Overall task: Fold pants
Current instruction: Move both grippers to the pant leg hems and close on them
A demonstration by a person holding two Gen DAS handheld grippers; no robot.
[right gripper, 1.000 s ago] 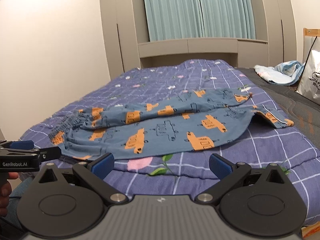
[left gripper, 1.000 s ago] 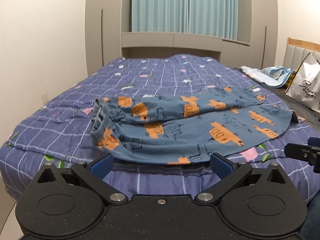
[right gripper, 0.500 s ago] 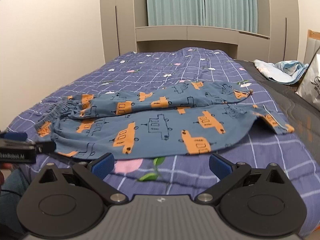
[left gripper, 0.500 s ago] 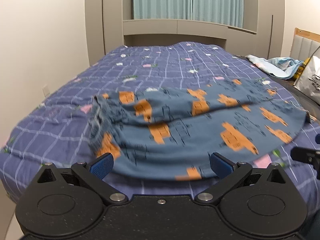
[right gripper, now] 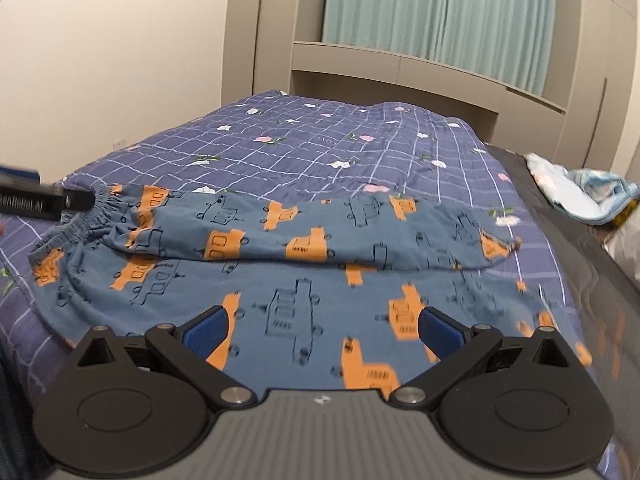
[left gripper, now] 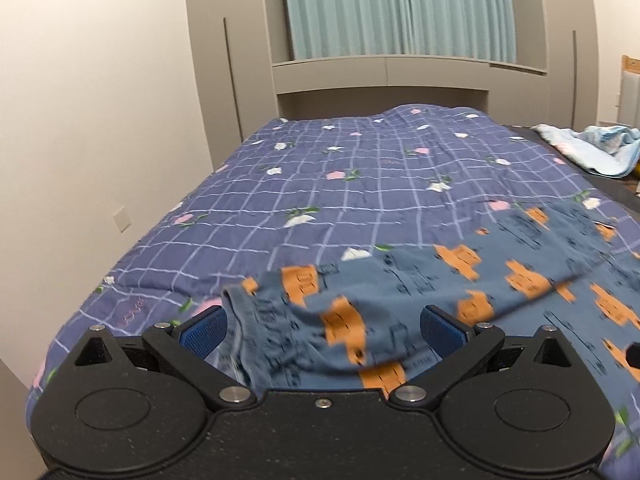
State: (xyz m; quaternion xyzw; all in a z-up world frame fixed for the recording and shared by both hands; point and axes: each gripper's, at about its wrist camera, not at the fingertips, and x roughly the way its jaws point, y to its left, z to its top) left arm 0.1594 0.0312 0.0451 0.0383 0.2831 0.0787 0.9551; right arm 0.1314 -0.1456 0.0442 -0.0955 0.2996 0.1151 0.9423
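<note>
A pair of blue cotton pants printed with orange and outlined trucks lies across the near part of a bed covered by a purple quilt with a pale grid and small flowers, filling the lower half of the right wrist frame; the gathered elastic waistband sits at the left of that frame, and 1 leg is folded over the other, its hem reaching toward the right. The right gripper hangs over the lower leg with its 2 blue-padded fingers spread wide apart, cloth showing in the gap between them but nothing pinched. In the left wrist frame the left gripper has its jaws wide apart too, with the waistband end of the pants bunched between the blue pads; whether the pads touch the fabric I cannot tell, since the cloth is blurred. The left gripper's black tip also shows at the left edge of the right wrist frame, just beside the waistband. A crumpled light blue blanket rests at the right, and pale green curtains hang in the upper centre.
</note>
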